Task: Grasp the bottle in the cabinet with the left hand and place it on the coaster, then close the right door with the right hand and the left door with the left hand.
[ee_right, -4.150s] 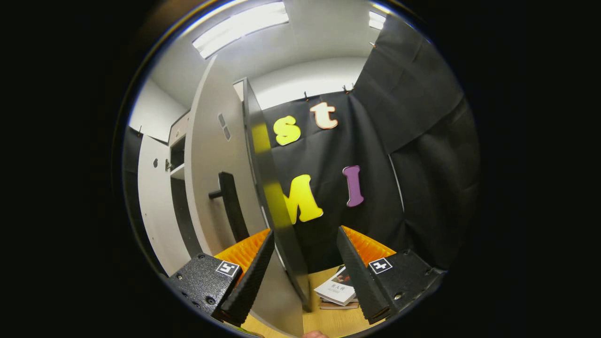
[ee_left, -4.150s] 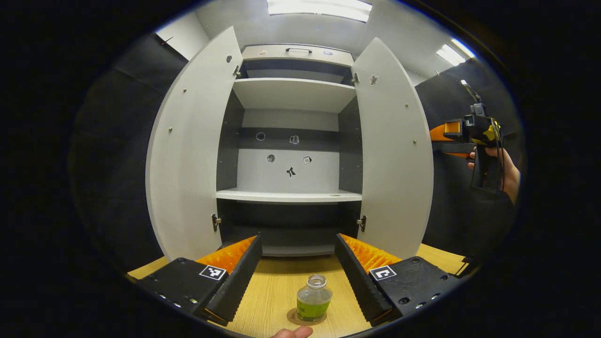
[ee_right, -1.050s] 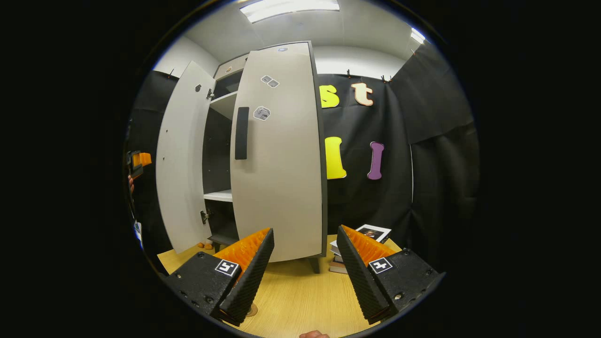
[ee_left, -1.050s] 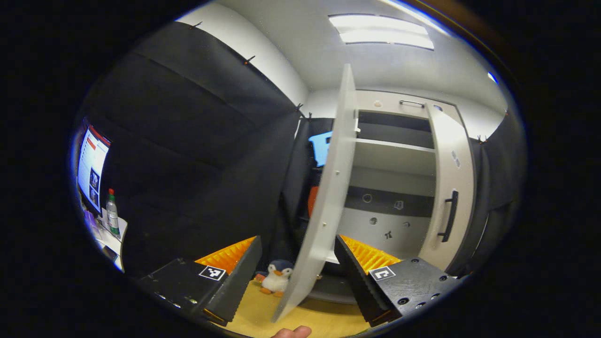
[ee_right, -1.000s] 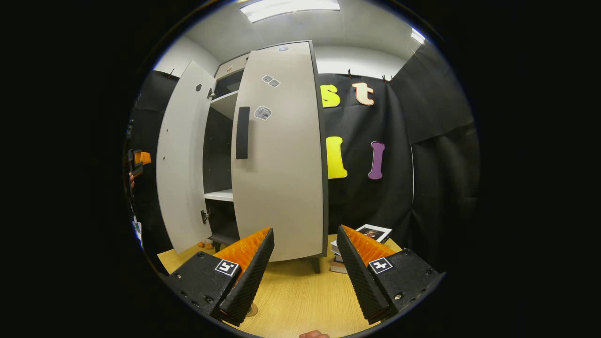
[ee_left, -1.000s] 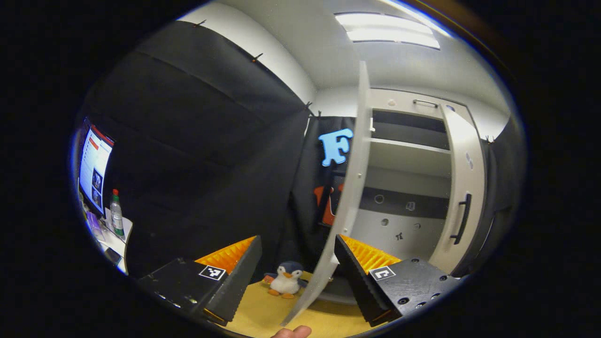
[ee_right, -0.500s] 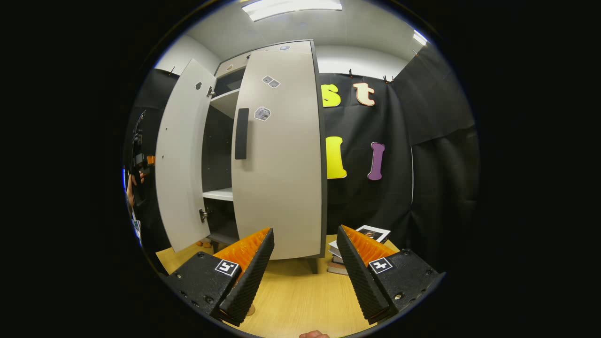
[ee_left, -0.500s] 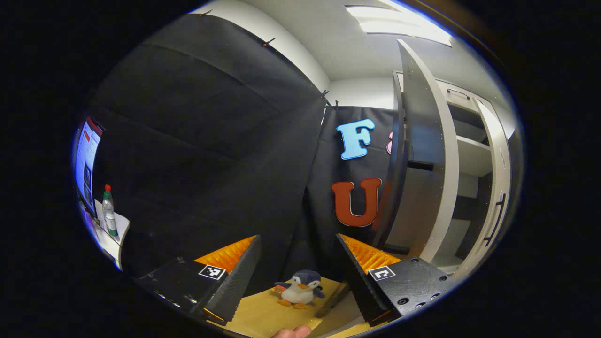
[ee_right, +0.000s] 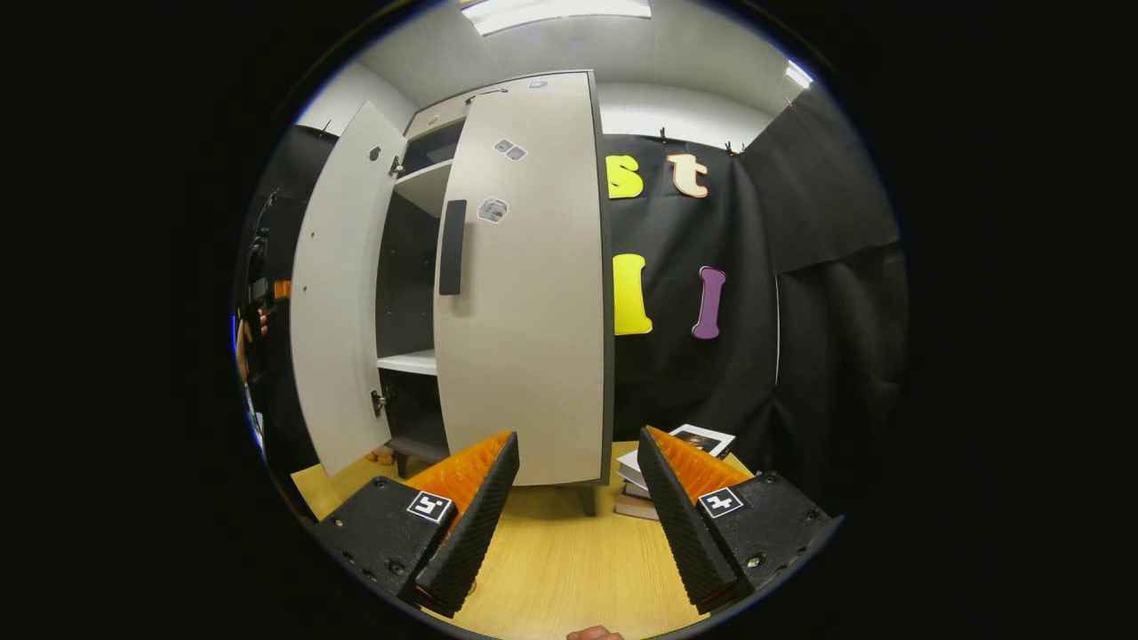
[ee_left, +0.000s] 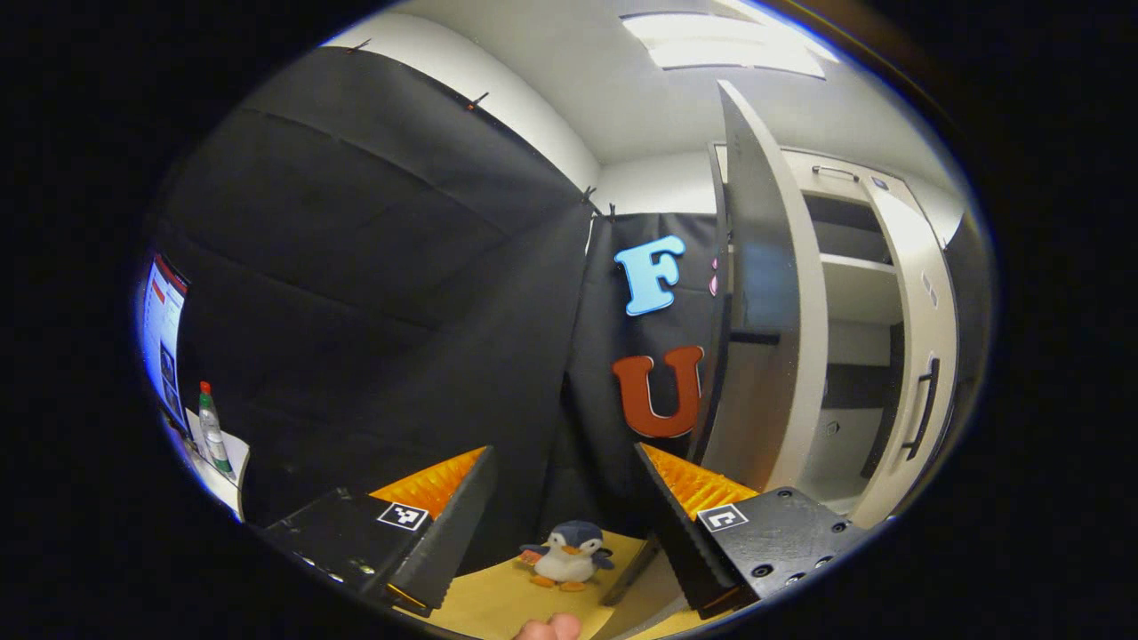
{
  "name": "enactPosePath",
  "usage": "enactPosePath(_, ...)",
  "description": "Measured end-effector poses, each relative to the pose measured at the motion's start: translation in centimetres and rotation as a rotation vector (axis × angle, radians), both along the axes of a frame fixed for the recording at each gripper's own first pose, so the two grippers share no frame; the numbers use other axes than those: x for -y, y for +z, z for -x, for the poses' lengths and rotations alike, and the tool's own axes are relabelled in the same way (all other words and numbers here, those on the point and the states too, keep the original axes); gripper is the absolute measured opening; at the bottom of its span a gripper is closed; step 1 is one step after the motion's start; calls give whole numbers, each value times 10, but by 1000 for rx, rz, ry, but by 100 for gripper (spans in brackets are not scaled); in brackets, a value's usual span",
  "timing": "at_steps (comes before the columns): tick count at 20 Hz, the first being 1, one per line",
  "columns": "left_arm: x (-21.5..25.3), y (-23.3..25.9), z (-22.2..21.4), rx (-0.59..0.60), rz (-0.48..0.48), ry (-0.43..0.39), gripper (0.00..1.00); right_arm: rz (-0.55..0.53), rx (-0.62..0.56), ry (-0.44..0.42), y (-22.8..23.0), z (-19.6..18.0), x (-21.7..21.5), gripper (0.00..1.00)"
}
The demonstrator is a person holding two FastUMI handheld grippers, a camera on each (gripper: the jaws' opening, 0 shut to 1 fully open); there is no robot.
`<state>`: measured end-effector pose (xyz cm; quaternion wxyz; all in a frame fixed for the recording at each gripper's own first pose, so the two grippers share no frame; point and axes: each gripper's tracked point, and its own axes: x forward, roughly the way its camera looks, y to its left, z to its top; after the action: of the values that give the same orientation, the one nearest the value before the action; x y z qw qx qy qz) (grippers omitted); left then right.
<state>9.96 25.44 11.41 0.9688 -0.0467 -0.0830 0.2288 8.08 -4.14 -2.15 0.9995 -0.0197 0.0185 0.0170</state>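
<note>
1. The tall pale-grey cabinet (ee_right: 498,293) fills the middle of the right gripper view; no bottle or coaster can be made out in either view.
2. At the far left of the left gripper view, a lit screen (ee_left: 163,338) and a small green-capped plastic bottle (ee_left: 210,427) sit at the edge.
3. The left gripper (ee_left: 560,520) has its jaws apart, holding nothing; a plush penguin (ee_left: 567,554) lies on the light wooden table (ee_left: 484,600) between them.
4. Right of centre, the grey left door (ee_left: 756,311) stands ajar, seen from its outer side.
5. In the right gripper view, the left door (ee_right: 333,302) hangs open at left.
6. The grey right door (ee_right: 533,284) with its black bar handle (ee_right: 452,247) looks shut.
7. The right gripper (ee_right: 578,511), jaws apart and empty, hovers above the table (ee_right: 560,551).
8. Stacked books (ee_right: 658,471) lie at lower right.
</note>
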Motion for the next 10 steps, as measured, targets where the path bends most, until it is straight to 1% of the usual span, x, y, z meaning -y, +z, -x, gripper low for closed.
enactPosePath(1,6,4,0,8,-15,0,99,-1,4,2,1,2,0,83)
enactPosePath(2,9,3,-1,2,-28,1,94,-1,6,3,2,3,0,83)
enactPosePath(4,11,3,1,8,-29,-8,94,10,1,-3,-1,6,2,83)
enactPosePath(5,11,3,0,17,-12,-27,99,14,-5,-7,-3,7,4,83)
enactPosePath(6,15,3,-1,20,-1,-50,99,13,-8,-10,-3,8,5,83)
enactPosePath(7,20,3,-3,29,3,-75,94,11,-8,-13,-2,9,6,83)
enactPosePath(10,54,3,-11,31,-9,-157,94,10,-2,-26,1,12,8,83)
